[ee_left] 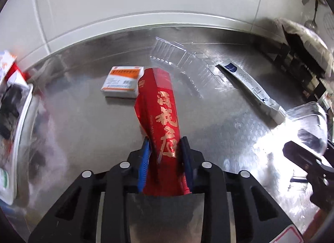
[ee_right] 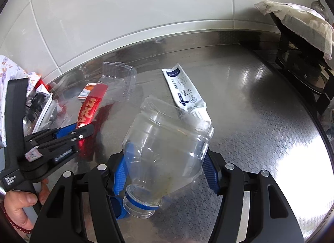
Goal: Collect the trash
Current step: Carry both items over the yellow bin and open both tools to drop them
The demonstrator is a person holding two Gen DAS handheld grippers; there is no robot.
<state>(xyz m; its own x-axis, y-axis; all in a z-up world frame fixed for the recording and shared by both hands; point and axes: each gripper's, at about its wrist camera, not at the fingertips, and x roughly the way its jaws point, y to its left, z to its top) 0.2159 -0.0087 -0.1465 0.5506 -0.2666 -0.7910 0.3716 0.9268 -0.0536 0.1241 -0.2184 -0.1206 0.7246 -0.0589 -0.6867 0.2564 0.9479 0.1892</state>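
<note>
The left gripper (ee_left: pixel 165 149) has its blue-padded fingers (ee_left: pixel 145 159) closed on the lower end of a crumpled red foil packet with gold lettering (ee_left: pixel 160 105), held above the patterned stainless-steel bench (ee_left: pixel 83 122). The right gripper (ee_right: pixel 165 159) has its fingers (ee_right: pixel 120 172) spread wide and pressed against both sides of a clear plastic jar with a blue neck ring (ee_right: pixel 167 147), which is tilted with its mouth toward the camera. On the bench beyond lie a small white-and-orange cardboard box (ee_left: pixel 122 81), a clear ribbed plastic clamshell tray (ee_left: pixel 179 61) and a flattened white tube with blue print (ee_right: pixel 183 90). A white-rimmed tray of mixed wrappers (ee_left: pixel 23 113) sits at the left edge.
</note>
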